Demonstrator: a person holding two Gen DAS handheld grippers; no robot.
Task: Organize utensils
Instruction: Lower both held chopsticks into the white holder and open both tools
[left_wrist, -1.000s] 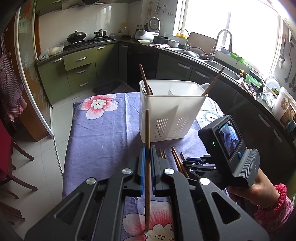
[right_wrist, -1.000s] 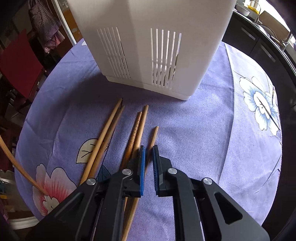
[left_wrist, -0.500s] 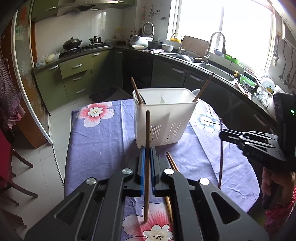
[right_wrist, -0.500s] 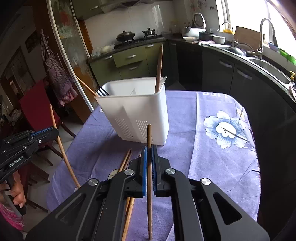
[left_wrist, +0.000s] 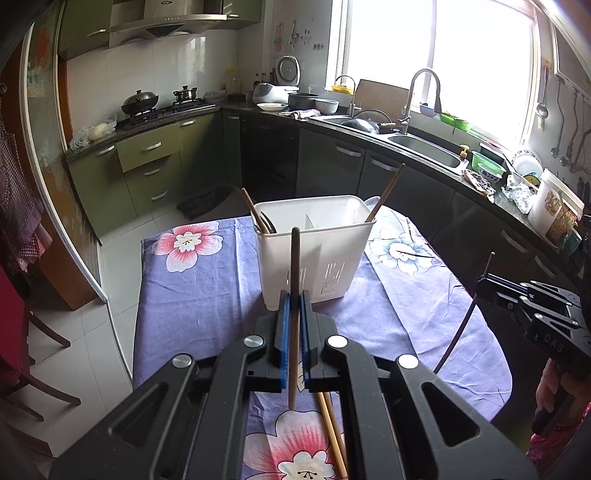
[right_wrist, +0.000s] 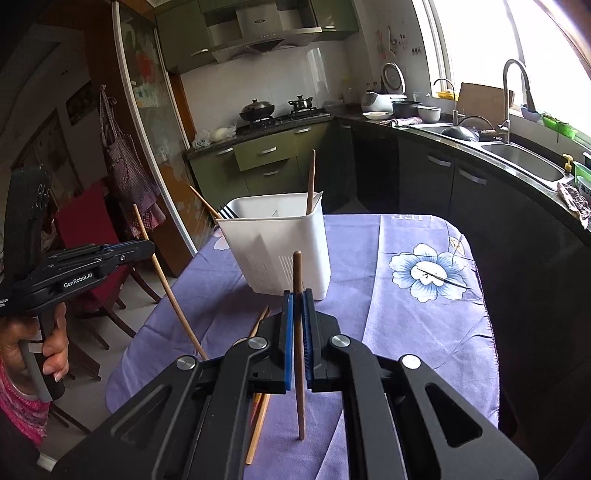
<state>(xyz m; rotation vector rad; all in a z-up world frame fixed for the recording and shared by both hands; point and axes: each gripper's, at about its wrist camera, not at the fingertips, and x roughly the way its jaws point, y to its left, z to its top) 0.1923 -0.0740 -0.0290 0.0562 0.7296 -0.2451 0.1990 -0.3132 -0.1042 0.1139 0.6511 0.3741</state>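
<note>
The left gripper (left_wrist: 293, 306) is holding one brown chopstick (left_wrist: 294, 295) between its jaws, which are closing narrowly on it. The stick is standing almost upright, thin and dark brown, with its top in front of the white caddy (left_wrist: 314, 254). The right gripper (right_wrist: 298, 306) is also clamping a chopstick (right_wrist: 299, 332) in narrow jaws; this one is dark, upright, and its lower end is hanging above the cloth (right_wrist: 406, 314).

The caddy is standing near the middle of the surface, a little toward the far edge. It is a tall white plastic box with slots low on its walls and a divider inside. A dark stick (left_wrist: 255, 212) and a fork (right_wrist: 226, 212) are leaning at its left end, and another stick (left_wrist: 386, 192) is leaning out at its right end.

More loose chopsticks (right_wrist: 258, 369) are lying on the purple flowered cloth near the near edge, partly hidden under the right gripper. They are paler, like bamboo.

Each gripper is showing in the other's view, well apart from the caddy. A red chair (right_wrist: 92, 236) is standing beside the left edge of the surface. Behind are dark cabinets, a sink (left_wrist: 424, 147) and a stove with a wok (left_wrist: 140, 101).
</note>
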